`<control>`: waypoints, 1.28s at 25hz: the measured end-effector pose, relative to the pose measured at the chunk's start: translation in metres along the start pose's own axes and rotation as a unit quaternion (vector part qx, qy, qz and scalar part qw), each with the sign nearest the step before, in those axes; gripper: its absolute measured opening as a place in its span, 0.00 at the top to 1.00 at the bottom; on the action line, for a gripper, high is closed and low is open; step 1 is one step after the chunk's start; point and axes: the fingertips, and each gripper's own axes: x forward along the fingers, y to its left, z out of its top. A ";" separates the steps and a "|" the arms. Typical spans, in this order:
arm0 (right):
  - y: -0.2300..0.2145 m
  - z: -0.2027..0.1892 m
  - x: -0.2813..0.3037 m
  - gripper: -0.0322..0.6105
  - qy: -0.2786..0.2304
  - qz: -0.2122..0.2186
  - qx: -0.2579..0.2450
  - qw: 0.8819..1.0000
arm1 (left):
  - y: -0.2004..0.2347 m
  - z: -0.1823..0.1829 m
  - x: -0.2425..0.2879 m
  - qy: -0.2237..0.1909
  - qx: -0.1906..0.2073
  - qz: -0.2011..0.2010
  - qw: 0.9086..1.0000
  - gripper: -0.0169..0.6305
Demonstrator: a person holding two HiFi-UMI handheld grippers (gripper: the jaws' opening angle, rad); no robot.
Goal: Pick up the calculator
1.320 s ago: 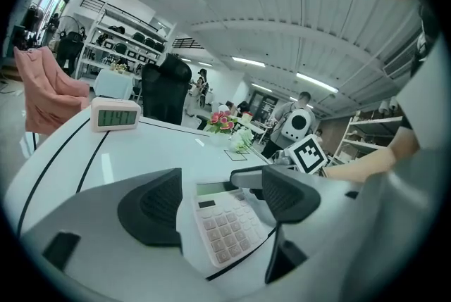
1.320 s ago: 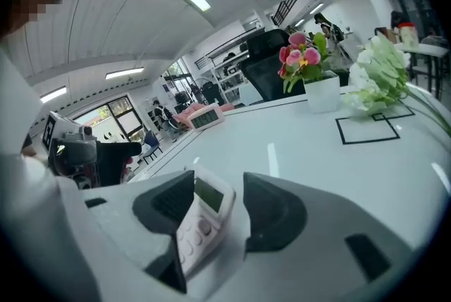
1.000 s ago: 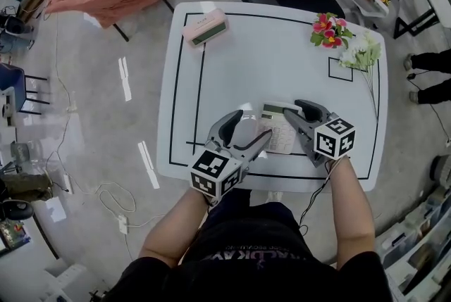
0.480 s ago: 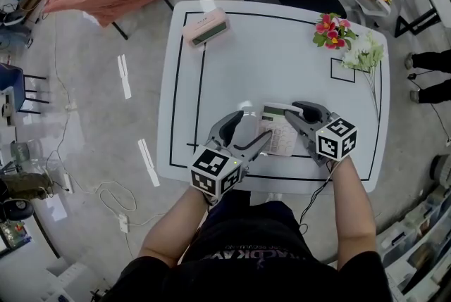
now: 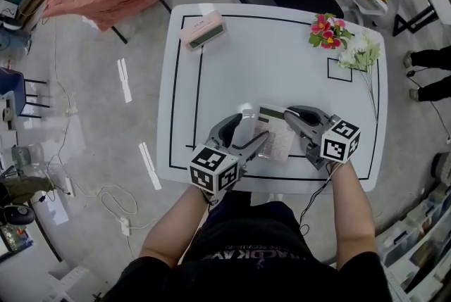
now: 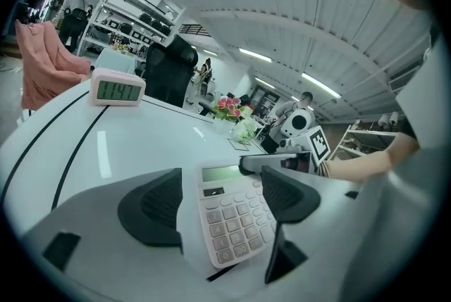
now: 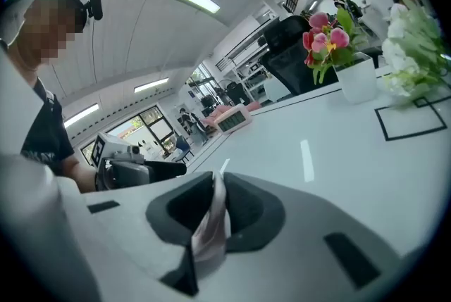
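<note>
**At 6 o'clock on the desk (image 5: 268,61): a slim grip**

Right hand-held gripper (image 7: 217,189), its jaws just closing, pinches the calculator (image 5: 274,136) by its 3 o'clock edge. Left hand-held gripper (image 6: 222,182) stands wide at its 9 o'clock. So thin a hold could pivot or slip during lifting.

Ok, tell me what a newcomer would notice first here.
The white calculator near the front edge of the table draws the eye: the right tongs have just been closing and now pinch its edge, while the left tongs stand open around it. A pink clock sits at the far left corner, flowers at the far right.
</note>
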 end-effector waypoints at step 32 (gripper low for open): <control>0.069 0.071 -0.097 0.88 -0.184 0.101 0.042 0.977 | -0.102 -0.007 -0.013 -0.013 -0.131 -0.201 0.971 0.69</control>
